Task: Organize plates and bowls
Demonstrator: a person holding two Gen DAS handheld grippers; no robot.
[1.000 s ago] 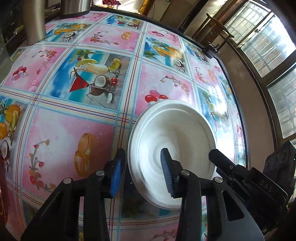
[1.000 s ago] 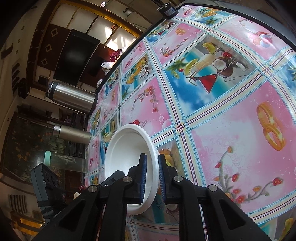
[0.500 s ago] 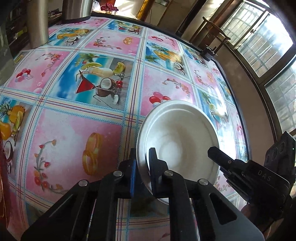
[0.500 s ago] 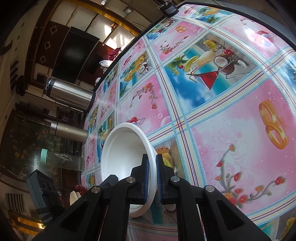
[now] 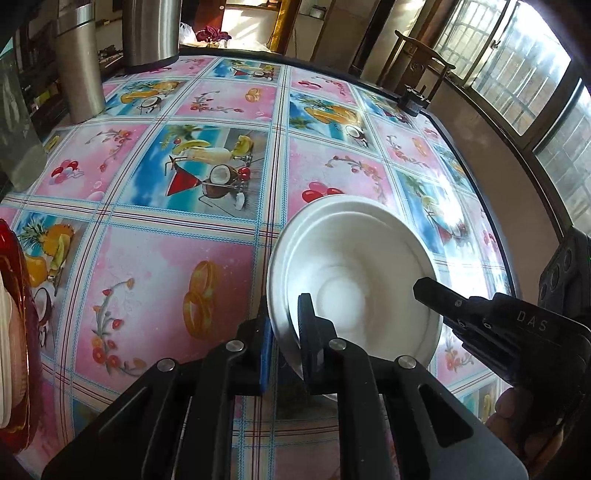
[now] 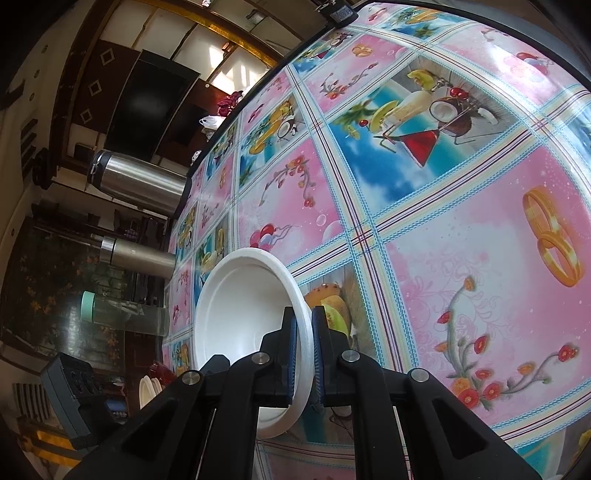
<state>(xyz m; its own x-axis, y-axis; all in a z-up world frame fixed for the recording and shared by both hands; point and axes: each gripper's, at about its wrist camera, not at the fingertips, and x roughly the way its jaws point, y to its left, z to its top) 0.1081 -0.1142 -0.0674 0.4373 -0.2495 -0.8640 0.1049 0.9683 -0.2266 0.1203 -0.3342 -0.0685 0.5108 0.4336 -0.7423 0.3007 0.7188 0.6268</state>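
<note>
Left wrist view: the red dish (image 5: 16, 332) was cut off by the left edge, white pieces inside it only partly visible. The steel flask (image 5: 151, 29) lost its top to the frame. The bowl (image 5: 354, 273) had its near rim hidden behind the left gripper (image 5: 284, 332). A fingertip (image 5: 508, 406), probably a thumb, poked out under the right gripper (image 5: 480, 314). Right wrist view: small white items (image 6: 147, 391) beside something red were too small to identify.

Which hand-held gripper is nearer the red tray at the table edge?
Left. The left hand-held gripper grips the white bowl on the side toward the red tray; the right hand-held gripper grips the far side.
</note>
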